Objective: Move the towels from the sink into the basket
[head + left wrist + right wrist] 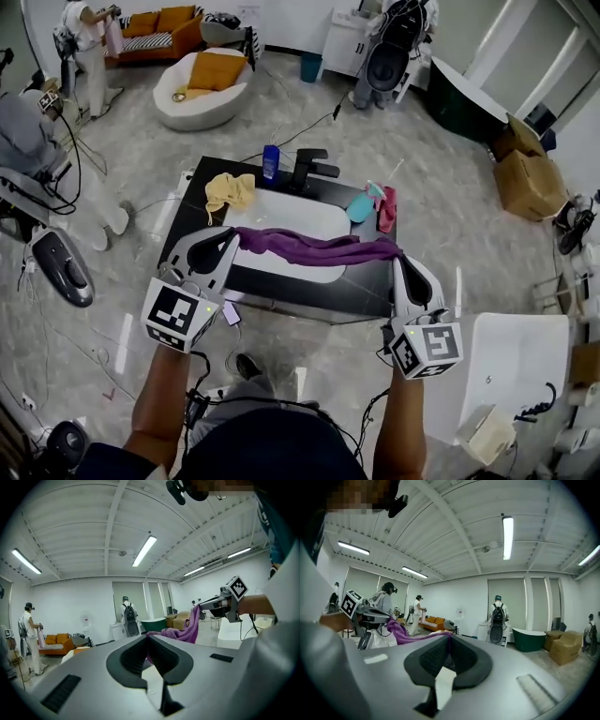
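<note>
Risk: towel [314, 249] spans taut above sink [300, 211], left gripper [232, 240] and right gripper [399, 259] each clamped on an end; a thin corner pinch may slip, dropping it back.

1. At lower centre, the right gripper [449, 638] has its jaws closed on a purple towel [407, 635].
2. The towel runs leftward to the left gripper [383, 618] at mid-left.
3. At right stand a dark green tub [528, 645] and cardboard boxes [565, 648].
4. An orange sofa [433, 622] sits far back, left of centre.
</note>
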Action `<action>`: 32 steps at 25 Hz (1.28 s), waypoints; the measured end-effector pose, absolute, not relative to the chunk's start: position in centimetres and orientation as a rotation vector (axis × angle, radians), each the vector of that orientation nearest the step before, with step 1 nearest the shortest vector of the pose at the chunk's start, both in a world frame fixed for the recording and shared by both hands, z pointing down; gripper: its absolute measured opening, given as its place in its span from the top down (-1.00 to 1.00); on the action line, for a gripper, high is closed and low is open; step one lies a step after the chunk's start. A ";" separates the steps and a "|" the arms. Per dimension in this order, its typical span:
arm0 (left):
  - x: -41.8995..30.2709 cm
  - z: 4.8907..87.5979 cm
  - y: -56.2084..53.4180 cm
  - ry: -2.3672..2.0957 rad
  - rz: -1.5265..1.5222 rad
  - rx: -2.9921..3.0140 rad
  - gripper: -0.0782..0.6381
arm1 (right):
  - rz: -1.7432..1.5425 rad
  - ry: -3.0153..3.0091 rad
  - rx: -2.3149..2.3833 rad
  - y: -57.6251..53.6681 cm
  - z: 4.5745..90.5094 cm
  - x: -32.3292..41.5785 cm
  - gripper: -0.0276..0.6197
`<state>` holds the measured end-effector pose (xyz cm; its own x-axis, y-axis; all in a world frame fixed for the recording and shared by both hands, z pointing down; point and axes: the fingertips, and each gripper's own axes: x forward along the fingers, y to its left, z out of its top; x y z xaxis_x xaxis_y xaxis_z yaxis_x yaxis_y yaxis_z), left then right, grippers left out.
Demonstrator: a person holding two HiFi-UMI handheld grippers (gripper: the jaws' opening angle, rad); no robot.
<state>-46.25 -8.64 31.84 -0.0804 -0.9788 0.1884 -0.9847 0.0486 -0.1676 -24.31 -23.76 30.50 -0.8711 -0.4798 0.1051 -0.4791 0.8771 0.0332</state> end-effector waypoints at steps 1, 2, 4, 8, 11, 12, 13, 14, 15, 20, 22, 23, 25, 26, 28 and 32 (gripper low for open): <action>-44.7 31.9 -9.6 -2.234 0.390 2.138 0.74 | -0.001 -2.931 0.778 -24.2 30.7 -22.4 0.86; -43.1 31.9 -10.6 -2.207 0.378 2.161 0.74 | 0.004 -2.926 0.802 -24.7 30.8 -20.6 0.86; -39.9 32.1 -12.4 -2.153 0.365 2.200 0.74 | 0.008 -2.914 0.849 -25.7 31.0 -16.9 0.86; -33.8 32.0 -14.9 -2.048 0.405 2.301 0.74 | 0.023 -2.890 0.929 -27.1 31.3 -10.7 0.86; -30.4 31.7 -15.9 -2.003 0.440 2.358 0.74 | 0.026 -2.874 0.971 -27.1 31.5 -7.1 0.86; -29.4 31.6 -16.1 -1.996 0.443 2.371 0.74 | 0.029 -2.871 0.983 -27.1 31.6 -6.0 0.86; -28.3 31.5 -16.2 -1.989 0.446 2.383 0.74 | 0.033 -2.869 0.996 -27.0 31.7 -4.9 0.86; -27.2 31.4 -16.4 -1.983 0.450 2.394 0.74 | 0.036 -2.869 1.008 -26.9 31.8 -3.7 0.86; -26.1 31.4 -16.4 -1.976 0.453 2.404 0.74 | 0.038 -2.869 1.019 -26.8 31.9 -2.6 0.86; -21.0 31.5 -16.6 -1.948 0.475 2.427 0.74 | 0.037 -2.872 1.057 -26.3 31.9 2.7 0.86; -18.3 31.4 -16.7 -1.931 0.480 2.444 0.74 | 0.036 -2.869 1.088 -25.9 31.8 5.6 0.86; -16.8 31.4 -16.8 -1.919 0.478 2.461 0.74 | 0.036 -2.868 1.108 -25.8 31.7 7.2 0.86; -13.7 31.2 -17.4 -1.890 0.472 2.505 0.74 | 0.035 -2.862 1.156 -25.6 31.6 10.7 0.86; -12.1 31.2 -17.7 -1.874 0.475 2.522 0.74 | 0.034 -2.857 1.181 -25.5 31.5 12.4 0.86; -9.2 31.6 -18.1 -1.839 0.486 2.540 0.74 | 0.032 -2.846 1.227 -25.3 31.2 15.8 0.86; -3.1 30.8 -19.7 -1.763 0.497 2.620 0.74 | 0.030 -2.811 1.325 -24.9 30.7 22.0 0.86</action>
<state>-3.07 -19.70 30.80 0.3441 -0.9118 0.2241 -0.8945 -0.3909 -0.2168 21.95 -24.86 30.67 -0.6362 -0.7705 0.0386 -0.7712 0.6366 -0.0029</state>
